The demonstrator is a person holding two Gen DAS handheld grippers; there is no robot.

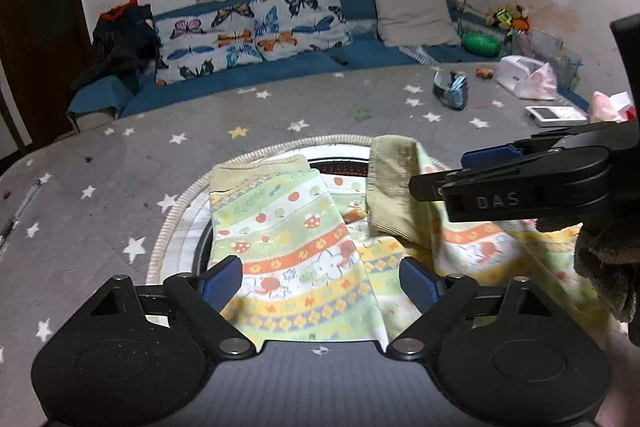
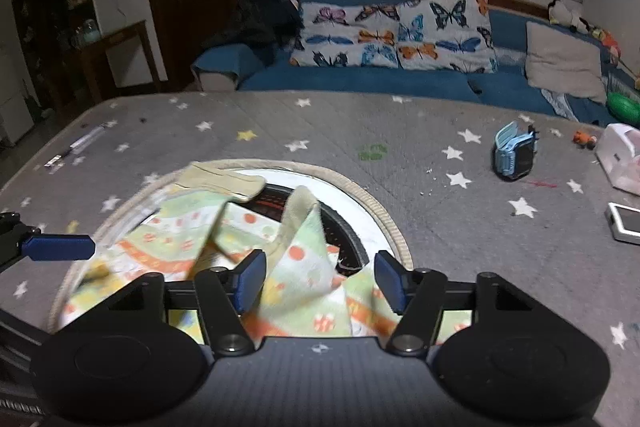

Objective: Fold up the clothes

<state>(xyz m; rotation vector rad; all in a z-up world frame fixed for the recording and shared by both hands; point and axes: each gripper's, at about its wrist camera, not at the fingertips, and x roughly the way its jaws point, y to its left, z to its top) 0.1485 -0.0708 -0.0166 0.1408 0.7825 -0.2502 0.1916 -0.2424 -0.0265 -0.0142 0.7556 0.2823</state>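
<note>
I see the patterned garment (image 1: 296, 247) lying straight ahead of my spread left hand-held gripper (image 1: 320, 283); my right hand-held gripper (image 2: 320, 281), also spread, sits equally near.

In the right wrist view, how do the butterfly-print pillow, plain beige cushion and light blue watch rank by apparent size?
1. Butterfly-print pillow
2. Plain beige cushion
3. Light blue watch, smallest despite being nearer the camera

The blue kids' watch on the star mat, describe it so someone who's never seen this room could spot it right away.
Start at the grey star-patterned mat in front of the blue sofa. Look right of the round woven-rimmed mat holding the patterned pants. The blue watch sits alone there, a light-blue curled strap around a dark face, unlike the flat white device nearer the edge.
</note>
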